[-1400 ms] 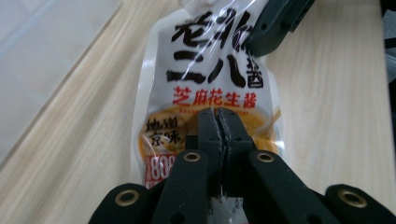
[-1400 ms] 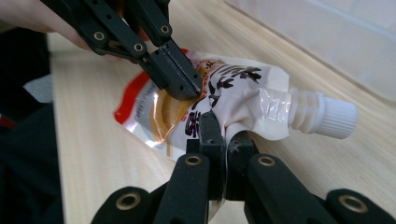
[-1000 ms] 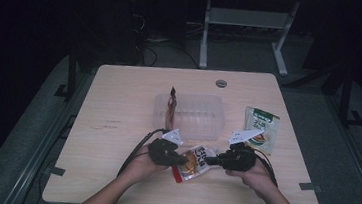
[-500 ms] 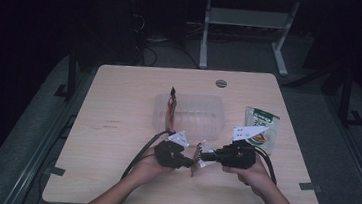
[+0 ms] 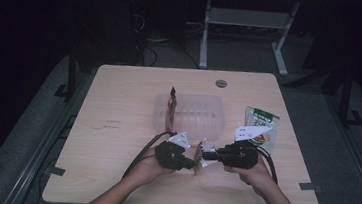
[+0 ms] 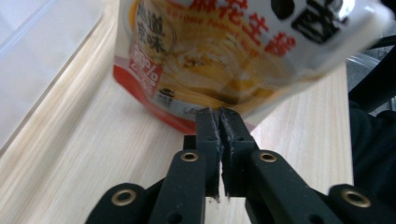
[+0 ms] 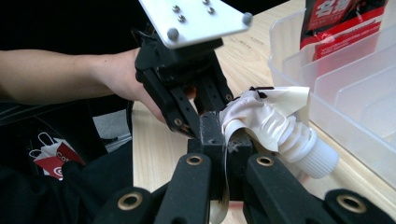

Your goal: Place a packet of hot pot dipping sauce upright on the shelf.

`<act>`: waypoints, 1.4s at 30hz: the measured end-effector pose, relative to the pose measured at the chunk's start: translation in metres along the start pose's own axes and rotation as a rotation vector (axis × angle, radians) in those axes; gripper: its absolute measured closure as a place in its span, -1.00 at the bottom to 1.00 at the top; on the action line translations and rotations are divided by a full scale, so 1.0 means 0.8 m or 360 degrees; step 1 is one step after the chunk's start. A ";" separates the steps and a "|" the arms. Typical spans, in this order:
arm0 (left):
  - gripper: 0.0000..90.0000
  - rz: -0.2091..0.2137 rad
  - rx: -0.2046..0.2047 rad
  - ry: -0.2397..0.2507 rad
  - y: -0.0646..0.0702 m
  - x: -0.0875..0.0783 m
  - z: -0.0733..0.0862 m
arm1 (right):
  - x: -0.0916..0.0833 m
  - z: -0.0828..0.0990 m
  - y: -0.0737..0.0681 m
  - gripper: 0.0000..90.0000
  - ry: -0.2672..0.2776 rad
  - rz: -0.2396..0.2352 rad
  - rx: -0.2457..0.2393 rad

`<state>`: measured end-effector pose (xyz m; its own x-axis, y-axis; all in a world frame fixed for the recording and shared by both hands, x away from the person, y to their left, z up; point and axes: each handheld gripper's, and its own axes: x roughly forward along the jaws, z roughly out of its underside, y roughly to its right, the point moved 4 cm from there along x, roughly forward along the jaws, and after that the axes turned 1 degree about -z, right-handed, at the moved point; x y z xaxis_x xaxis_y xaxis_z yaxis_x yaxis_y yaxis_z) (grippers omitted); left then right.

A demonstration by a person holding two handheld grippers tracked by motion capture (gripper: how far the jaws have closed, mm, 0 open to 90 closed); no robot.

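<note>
1. High view: both my grippers hold one spouted pouch [image 5: 199,155] off the near tabletop [image 5: 117,121].
2. Left gripper [image 6: 218,116] jaws pinch its bottom edge, just easing; right gripper [image 7: 223,128] jaws clamp its top.
3. Bin [image 5: 193,114] placement remains, I judge.

Both grippers, left [image 5: 189,163] and right [image 5: 207,156], face each other, fingers pinched.

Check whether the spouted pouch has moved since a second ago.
Yes. The pouch lay flat before; now it stands on edge between both grippers, at about the same spot near the clear tray.
</note>
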<state>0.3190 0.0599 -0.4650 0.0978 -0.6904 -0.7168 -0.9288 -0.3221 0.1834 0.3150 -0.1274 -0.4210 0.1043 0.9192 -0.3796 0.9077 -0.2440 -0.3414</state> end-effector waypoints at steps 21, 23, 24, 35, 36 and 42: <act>-0.18 -0.0199 -0.0110 -0.0019 -0.018 -0.086 0.076 | -0.012 -0.014 -0.011 0.98 0.0021 0.0001 -0.0054; -0.24 -0.0219 -0.0112 -0.0006 -0.019 -0.092 0.086 | -0.013 -0.020 -0.012 0.98 0.0027 0.0006 -0.0074; -0.27 -0.0219 -0.0112 -0.0006 -0.019 -0.092 0.086 | -0.013 -0.020 -0.012 0.98 0.0027 0.0006 -0.0074; -0.45 -0.0267 -0.0183 -0.0002 -0.024 -0.110 0.118 | -0.016 -0.046 -0.005 0.98 0.0062 0.0024 -0.0126; -0.46 -0.0278 -0.0186 0.0007 -0.025 -0.110 0.117 | -0.015 -0.049 -0.003 0.98 0.0064 0.0027 -0.0134; -0.46 -0.0283 -0.0184 0.0019 -0.028 -0.113 0.117 | -0.011 -0.066 0.006 0.98 0.0096 0.0042 -0.0152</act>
<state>0.2978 0.1899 -0.4671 0.2615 -0.6232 -0.7370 -0.8492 -0.5116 0.1312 0.3398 -0.1204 -0.3740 0.1501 0.9305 -0.3341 0.9386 -0.2403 -0.2477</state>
